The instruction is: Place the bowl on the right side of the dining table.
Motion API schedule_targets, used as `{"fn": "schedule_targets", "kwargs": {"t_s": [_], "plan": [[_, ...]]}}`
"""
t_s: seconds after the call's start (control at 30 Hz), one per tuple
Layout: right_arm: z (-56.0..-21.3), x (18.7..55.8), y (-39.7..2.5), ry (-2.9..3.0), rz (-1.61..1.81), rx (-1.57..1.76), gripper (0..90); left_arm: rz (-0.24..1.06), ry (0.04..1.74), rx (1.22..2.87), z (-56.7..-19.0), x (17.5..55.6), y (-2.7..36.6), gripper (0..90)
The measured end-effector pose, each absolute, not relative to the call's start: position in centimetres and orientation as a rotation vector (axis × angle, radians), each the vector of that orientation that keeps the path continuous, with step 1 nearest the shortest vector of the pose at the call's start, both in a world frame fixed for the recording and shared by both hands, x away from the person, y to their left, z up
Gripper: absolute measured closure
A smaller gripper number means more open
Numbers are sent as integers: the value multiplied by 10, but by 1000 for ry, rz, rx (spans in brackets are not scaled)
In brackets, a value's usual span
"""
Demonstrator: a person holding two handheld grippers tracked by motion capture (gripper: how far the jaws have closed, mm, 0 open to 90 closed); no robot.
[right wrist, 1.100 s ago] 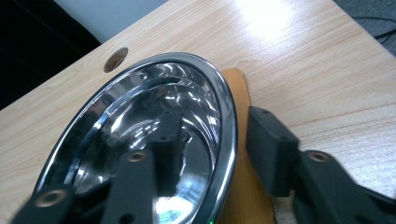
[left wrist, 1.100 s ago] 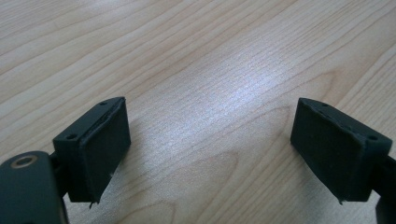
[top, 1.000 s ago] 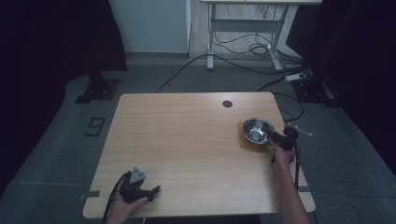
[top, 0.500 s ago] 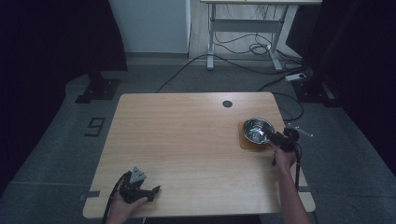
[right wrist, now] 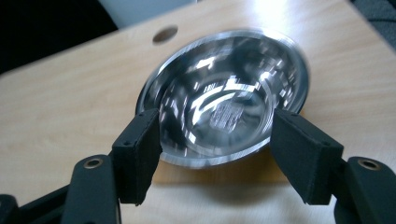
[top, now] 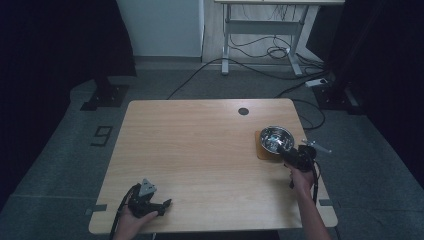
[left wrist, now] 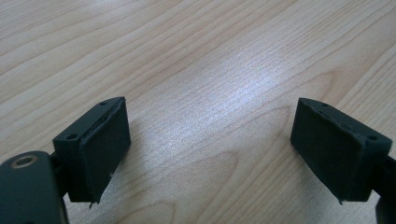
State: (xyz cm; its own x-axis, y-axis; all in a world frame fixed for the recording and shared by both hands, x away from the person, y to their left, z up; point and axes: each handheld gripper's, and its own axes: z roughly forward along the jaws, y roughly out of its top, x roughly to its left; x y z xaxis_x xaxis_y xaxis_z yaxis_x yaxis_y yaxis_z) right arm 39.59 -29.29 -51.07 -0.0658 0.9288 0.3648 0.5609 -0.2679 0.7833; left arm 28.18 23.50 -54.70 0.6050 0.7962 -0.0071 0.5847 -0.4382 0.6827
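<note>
A steel bowl sits on a brown mat near the table's right edge, shiny and empty. The right gripper straddles its near rim, jaws wide, apparently lining up a grasp. Far left of the bowl, the left gripper rests idle, jaws wide.

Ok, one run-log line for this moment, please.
right gripper: open, jaws either side of shiny round steel bowl on brown square mat | left gripper: open, over bare light wooden table
</note>
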Motion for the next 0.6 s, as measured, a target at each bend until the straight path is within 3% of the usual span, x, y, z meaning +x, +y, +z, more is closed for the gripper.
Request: {"fn": "schedule_targets", "kwargs": {"t_s": [0.6], "plan": [[-532, 344, -246, 1994, 1311, 1652, 336, 419, 1084, 2178, -547, 282, 235, 116]]}}
